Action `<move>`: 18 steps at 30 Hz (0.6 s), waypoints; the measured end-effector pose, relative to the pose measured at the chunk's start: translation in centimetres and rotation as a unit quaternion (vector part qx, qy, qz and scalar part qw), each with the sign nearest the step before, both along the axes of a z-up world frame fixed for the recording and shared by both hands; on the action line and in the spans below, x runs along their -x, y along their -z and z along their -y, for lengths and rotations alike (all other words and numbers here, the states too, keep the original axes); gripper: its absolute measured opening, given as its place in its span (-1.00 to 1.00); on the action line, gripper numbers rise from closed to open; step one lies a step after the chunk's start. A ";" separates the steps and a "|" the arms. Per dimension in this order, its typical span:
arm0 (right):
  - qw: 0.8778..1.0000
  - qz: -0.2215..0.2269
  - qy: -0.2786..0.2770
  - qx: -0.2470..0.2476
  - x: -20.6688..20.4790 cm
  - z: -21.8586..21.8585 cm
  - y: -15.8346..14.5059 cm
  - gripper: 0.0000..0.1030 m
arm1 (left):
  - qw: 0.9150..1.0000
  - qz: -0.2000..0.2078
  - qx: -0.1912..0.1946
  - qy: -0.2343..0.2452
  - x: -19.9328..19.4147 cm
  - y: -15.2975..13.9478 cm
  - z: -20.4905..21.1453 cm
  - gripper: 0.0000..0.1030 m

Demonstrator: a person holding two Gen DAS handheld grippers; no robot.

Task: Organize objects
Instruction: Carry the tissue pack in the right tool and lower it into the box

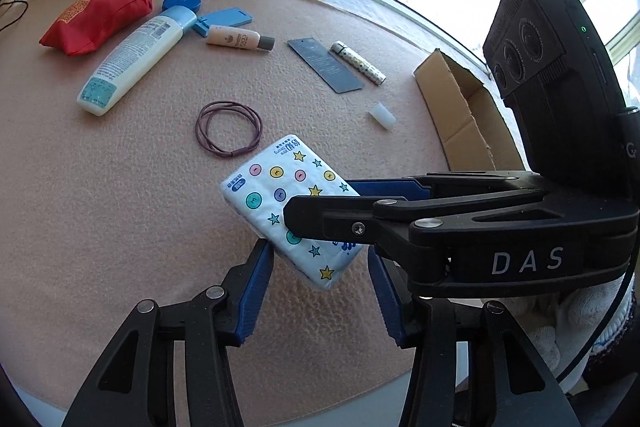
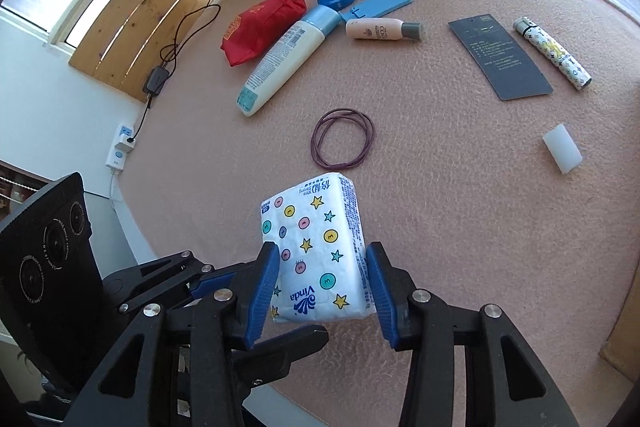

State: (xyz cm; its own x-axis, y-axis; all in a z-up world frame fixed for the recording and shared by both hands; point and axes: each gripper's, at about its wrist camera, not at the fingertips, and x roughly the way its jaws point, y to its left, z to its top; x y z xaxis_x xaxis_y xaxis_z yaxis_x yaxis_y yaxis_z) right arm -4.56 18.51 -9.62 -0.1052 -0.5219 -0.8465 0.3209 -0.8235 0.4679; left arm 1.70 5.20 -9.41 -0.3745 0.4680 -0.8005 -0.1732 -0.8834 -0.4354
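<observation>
The right gripper [image 2: 322, 281] clamps a tissue pack [image 2: 316, 251] between its blue pads, held above the pink table [image 2: 460, 207]. At twelve o'clock from the pack lies a purple hair tie [image 2: 343, 137]; a white bottle [image 2: 280, 67] sits at eleven, a dark card [image 2: 500, 57] at one

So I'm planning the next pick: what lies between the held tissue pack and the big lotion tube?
The purple hair-tie loop lies between the tissue pack and the lotion tube, clearest in the right wrist view.
</observation>
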 end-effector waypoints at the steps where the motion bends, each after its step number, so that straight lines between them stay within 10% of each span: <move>1: 1.000 -0.004 0.010 0.001 0.0 -0.7 -0.5 -0.20 | 1.000 -0.005 -0.001 0.007 0.3 -0.4 -0.7 0.02; 18: 0.977 -0.071 0.201 0.000 -1.1 -18.0 -6.0 -0.19 | 0.983 -0.076 -0.009 0.169 6.0 -5.7 -18.4 0.02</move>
State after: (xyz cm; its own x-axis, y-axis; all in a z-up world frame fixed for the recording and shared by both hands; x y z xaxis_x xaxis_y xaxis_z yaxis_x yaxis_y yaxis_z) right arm -3.41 36.49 -3.66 -0.4175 -0.4142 -0.8088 0.0338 -0.8966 0.4416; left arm -4.26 23.64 -3.69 -0.3095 0.5995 -0.7381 -0.5204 -0.7565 -0.3962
